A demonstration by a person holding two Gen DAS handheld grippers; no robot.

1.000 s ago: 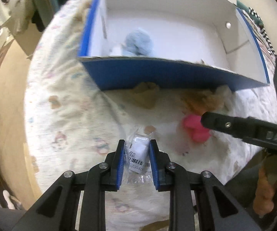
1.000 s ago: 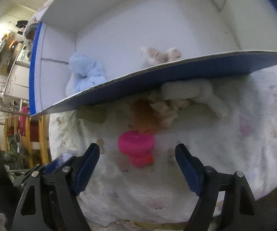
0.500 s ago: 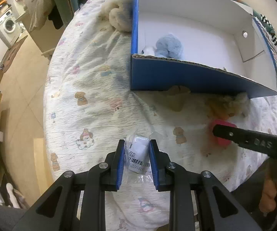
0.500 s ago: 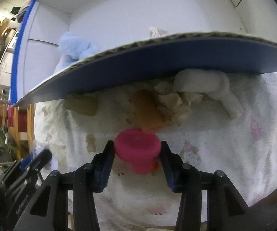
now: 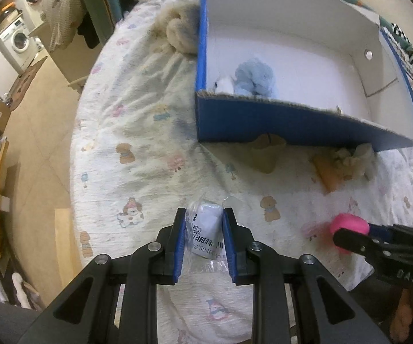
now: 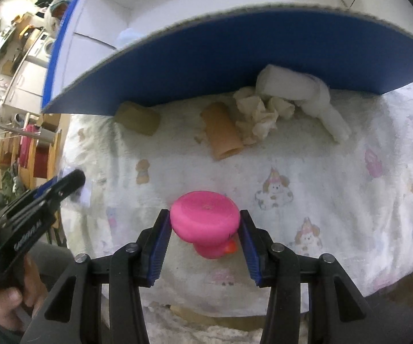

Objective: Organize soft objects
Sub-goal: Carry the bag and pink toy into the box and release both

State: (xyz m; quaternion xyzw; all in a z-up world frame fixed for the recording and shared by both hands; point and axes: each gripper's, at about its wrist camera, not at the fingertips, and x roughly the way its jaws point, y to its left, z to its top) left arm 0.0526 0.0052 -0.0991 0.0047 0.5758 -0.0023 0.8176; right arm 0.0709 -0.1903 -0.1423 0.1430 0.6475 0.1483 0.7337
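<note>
Pink rubber fills the right gripper [image 6: 205, 226], whose blue pads clamp a mushroom-shaped toy [image 6: 205, 219] above the cartoon-print sheet [image 6: 335, 177]. The left gripper [image 5: 204, 230] pinches a clear plastic packet [image 5: 205, 233] with a barcode label, also over the sheet. Beyond them sits a blue cardboard box [image 5: 292, 123] with a white interior, a light blue plush [image 5: 253, 77] in its near left corner. A tan roll [image 6: 224, 132], crumpled cream cloth [image 6: 259, 114] and a white knotted piece [image 6: 301, 89] lie against the box's front wall.
</note>
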